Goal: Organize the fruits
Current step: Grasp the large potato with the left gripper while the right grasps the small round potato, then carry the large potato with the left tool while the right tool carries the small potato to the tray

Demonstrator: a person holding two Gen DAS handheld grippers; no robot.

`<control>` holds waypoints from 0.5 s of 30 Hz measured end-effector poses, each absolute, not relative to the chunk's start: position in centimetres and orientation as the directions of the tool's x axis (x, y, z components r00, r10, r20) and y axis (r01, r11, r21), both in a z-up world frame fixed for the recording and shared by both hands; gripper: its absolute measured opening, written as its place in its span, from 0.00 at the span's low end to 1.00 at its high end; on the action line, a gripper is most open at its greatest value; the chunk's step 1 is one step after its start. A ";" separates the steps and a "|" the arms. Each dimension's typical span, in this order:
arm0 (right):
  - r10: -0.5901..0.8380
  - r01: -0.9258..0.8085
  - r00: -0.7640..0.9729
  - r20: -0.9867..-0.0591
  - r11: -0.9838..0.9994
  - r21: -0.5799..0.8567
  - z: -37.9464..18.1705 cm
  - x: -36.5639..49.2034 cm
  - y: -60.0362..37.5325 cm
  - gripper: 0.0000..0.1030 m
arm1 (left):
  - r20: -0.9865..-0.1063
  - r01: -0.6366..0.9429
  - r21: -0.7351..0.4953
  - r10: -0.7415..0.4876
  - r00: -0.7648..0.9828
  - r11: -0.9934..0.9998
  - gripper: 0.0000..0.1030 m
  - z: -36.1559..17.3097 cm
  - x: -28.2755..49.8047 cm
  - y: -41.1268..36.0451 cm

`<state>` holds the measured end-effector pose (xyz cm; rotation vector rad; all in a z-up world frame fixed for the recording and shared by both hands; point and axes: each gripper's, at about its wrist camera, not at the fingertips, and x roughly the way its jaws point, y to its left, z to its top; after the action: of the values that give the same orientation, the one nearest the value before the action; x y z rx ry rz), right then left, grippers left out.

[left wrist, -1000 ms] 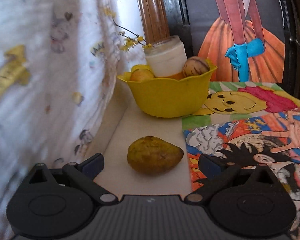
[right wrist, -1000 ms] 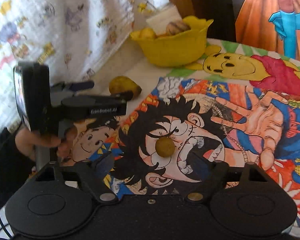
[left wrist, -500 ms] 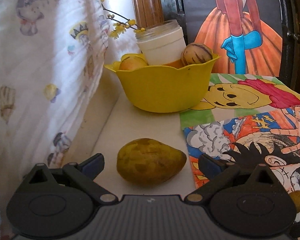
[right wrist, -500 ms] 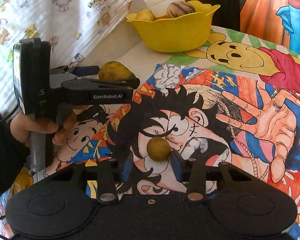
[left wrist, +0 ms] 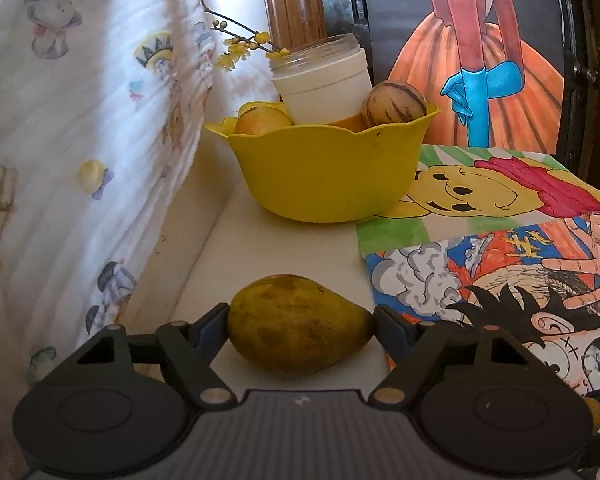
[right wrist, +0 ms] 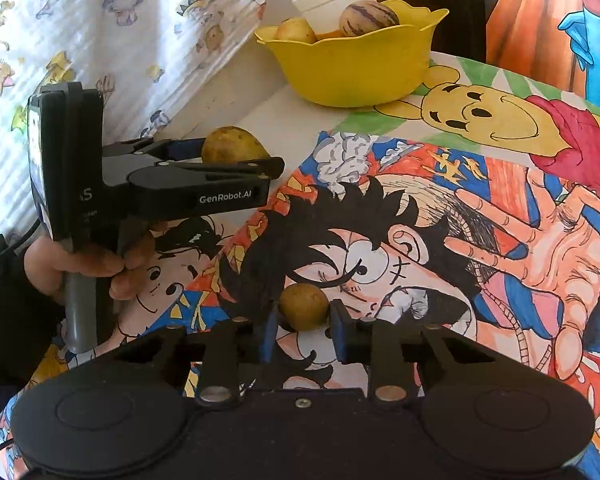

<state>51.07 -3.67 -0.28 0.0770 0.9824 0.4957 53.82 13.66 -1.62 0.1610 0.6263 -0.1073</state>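
Both hands committed at once. Nearest to me, my right gripper (right wrist: 303, 326) has gone from a wide spread a second ago to clamped: its blue pads pinch the small round brownish-yellow fruit (right wrist: 303, 305), which sits low between them on the colourful cartoon-print table cover (right wrist: 440, 248), apparently not yet lifted. The pads meet the fruit on both flanks, a little behind its widest line as far as I can judge, so I expect the grip to hold but will watch for the fruit squeezing forward.

My left gripper (left wrist: 301, 322) is closing now. A second ago the large mottled yellow-green pear-shaped fruit (left wrist: 298, 324) lay ahead of the wide fingers; now it lies between them, the left pad against its blunt end and the right pad at its tapered tip. It rests on the bare pale strip of tabletop (left wrist: 284, 252) beside the cover's edge. Contact looks made at both ends, though the jaws have not finished travelling. Gripping lengthwise on a taper is my concern: the tip could slide off the pad.

Farther back stands the yellow scallop-rimmed plastic bowl (left wrist: 324, 168), well apart from both fruits. It already holds a striped tan round fruit (left wrist: 393, 103), a yellowish-orange fruit (left wrist: 262, 119) and a white lidless jar (left wrist: 322, 84).

Judgement: both loose fruits are now secured or nearly so; lifting and carrying them to the bowl is what remains. Room in the bowl looks limited by the jar.
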 end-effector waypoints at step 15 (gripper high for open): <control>0.439 -0.355 0.459 -0.772 0.887 0.294 -0.3 51.3 -3.6 0.29 | -0.602 0.176 0.198 -0.022 0.799 0.964 0.78 -1.9 53.6 12.4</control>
<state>51.26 -3.64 -0.34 0.0953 0.9781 0.4901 53.55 12.44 -1.87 0.2510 0.6388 -0.1074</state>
